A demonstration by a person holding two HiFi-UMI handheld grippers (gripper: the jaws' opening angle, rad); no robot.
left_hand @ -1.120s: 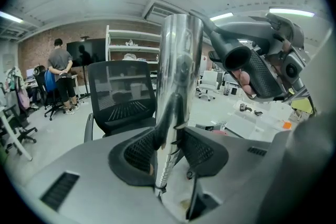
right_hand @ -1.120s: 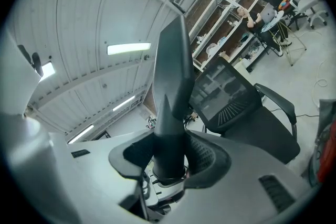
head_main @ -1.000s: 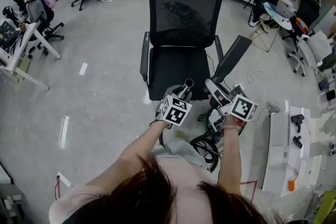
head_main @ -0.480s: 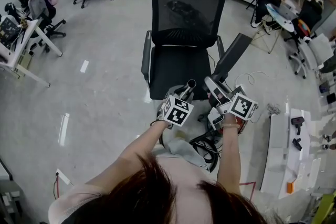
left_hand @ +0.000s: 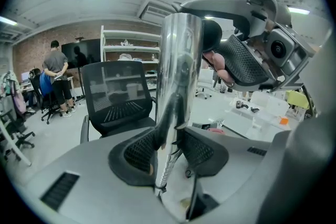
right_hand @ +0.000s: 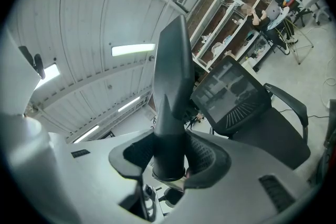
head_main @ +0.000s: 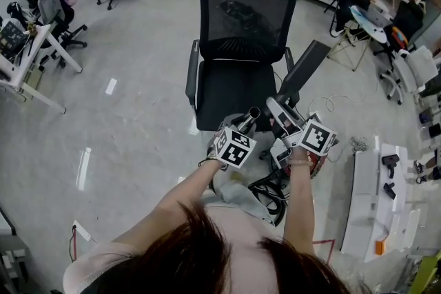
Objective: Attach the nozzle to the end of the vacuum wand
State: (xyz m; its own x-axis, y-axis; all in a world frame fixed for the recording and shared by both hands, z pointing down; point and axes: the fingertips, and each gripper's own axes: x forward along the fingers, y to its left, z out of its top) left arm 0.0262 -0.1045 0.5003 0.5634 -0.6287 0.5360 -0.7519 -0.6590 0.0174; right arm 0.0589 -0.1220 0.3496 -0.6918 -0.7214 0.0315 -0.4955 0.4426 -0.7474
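Jaws checked in both gripper views: found each pair closed on a part. Had left gripper [left_hand: 168, 150] pinching the chrome vacuum wand [left_hand: 179, 65] low on its tube, with the tube running up between the pads. Had right gripper [right_hand: 169, 160] clamped round the collar of the black nozzle [right_hand: 171, 86], tapered flat end pointing away from the jaws. From head view, saw both parts held over the front seat edge of a black mesh office chair [head_main: 238, 45], wand's open end close beside right gripper, nozzle angled up-right past the armrest. Saw wand and nozzle near each other but not mated.
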